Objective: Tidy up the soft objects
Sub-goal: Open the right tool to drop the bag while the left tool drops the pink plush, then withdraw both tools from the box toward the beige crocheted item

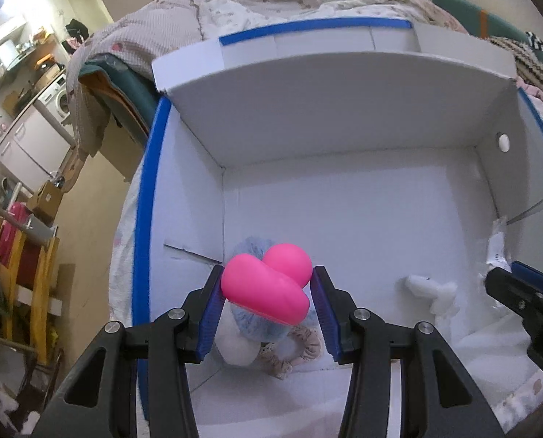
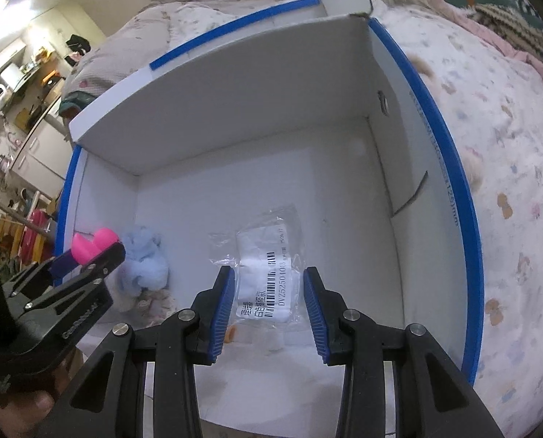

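My left gripper (image 1: 267, 288) is shut on a pink heart-shaped soft toy (image 1: 267, 286), held above the near left corner of a white cardboard box with blue taped rims (image 1: 151, 182). Below it lie a light blue plush (image 1: 256, 325) and a floral fabric piece (image 1: 300, 350). A small white plush (image 1: 435, 292) lies to the right. My right gripper (image 2: 267, 284) is open, its fingers on either side of a clear bag with a white plush and barcode label (image 2: 267, 277), above the box floor. The left gripper (image 2: 89, 255) with the pink toy (image 2: 89, 244) shows in the right wrist view.
The box (image 2: 450, 168) sits on a bed with a patterned quilt (image 2: 508, 164). Its back flap (image 1: 329, 80) stands up. A kitchen counter with a washing machine (image 1: 58, 100) and wooden shelving (image 1: 34, 273) are off to the left.
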Demonstrator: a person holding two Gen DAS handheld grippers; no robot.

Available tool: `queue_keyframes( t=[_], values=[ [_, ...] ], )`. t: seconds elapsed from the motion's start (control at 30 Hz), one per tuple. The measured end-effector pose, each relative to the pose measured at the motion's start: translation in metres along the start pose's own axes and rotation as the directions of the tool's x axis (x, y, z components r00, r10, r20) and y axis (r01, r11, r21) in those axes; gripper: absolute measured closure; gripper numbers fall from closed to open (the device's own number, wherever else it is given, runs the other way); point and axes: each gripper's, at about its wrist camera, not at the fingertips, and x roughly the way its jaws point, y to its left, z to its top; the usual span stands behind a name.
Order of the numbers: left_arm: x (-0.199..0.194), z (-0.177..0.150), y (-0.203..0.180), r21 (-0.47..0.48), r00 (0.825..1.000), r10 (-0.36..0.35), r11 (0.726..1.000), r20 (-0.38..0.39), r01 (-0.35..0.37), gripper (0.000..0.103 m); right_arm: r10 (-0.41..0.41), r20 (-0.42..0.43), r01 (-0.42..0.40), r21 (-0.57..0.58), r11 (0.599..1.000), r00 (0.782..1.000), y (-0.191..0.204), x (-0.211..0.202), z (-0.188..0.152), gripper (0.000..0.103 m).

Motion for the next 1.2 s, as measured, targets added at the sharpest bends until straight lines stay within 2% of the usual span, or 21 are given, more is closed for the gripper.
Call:
queue_keyframes(
  t=[0.4,0.43,0.47,0.53,0.57,0.7,0.8,0.9,1.03,1.2],
  values=[
    [0.019,-0.006,0.0,-0.028,0.997,0.026,0.999,-0.068,-0.028,0.057,-0.015,0.004,0.015,0.031,0.999,1.0,-0.002,0.004,0.001,0.059],
    [0.017,-0.006,0.002,-0.031,0.997,0.038,0.999,-0.065,-0.04,0.05,-0.017,0.003,0.017,0.039,0.999,1.0,-0.004,0.004,0.002,0.054],
    [0.013,-0.006,0.003,-0.037,0.997,0.068,0.997,-0.046,-0.069,0.041,-0.018,0.003,0.018,0.051,0.999,1.0,-0.005,0.004,0.003,0.043],
    [0.005,-0.006,0.007,-0.047,0.994,0.105,0.993,-0.007,-0.106,0.027,0.009,0.024,-0.011,0.086,0.996,1.0,-0.007,0.0,0.004,0.032],
    [0.0,-0.006,0.008,-0.049,0.994,0.107,0.993,0.012,-0.107,0.026,0.026,0.036,-0.029,0.102,0.994,0.999,-0.009,-0.003,0.005,0.028],
    [-0.008,-0.005,0.013,-0.048,0.995,0.097,0.994,0.031,-0.096,0.026,0.058,0.06,-0.065,0.125,0.99,0.997,-0.011,-0.008,0.008,0.025],
    [-0.011,-0.005,0.018,-0.055,0.995,0.094,0.994,0.032,-0.092,0.026,0.077,0.049,-0.083,0.128,0.988,0.996,-0.01,-0.007,0.009,0.013],
    [-0.02,-0.007,0.025,-0.063,0.996,0.078,0.995,0.045,-0.075,0.026,0.101,0.076,-0.111,0.131,0.985,0.992,-0.005,-0.011,0.007,0.001],
    [-0.03,-0.011,0.028,-0.069,0.996,0.075,0.995,0.058,-0.071,0.026,0.098,0.116,-0.109,0.094,0.99,0.988,0.003,-0.019,0.005,0.0],
    [-0.047,-0.02,0.04,-0.089,0.995,0.061,0.995,0.076,-0.054,0.026,0.131,0.132,-0.144,0.089,0.986,0.982,0.007,-0.023,0.001,0.0]
  ],
)
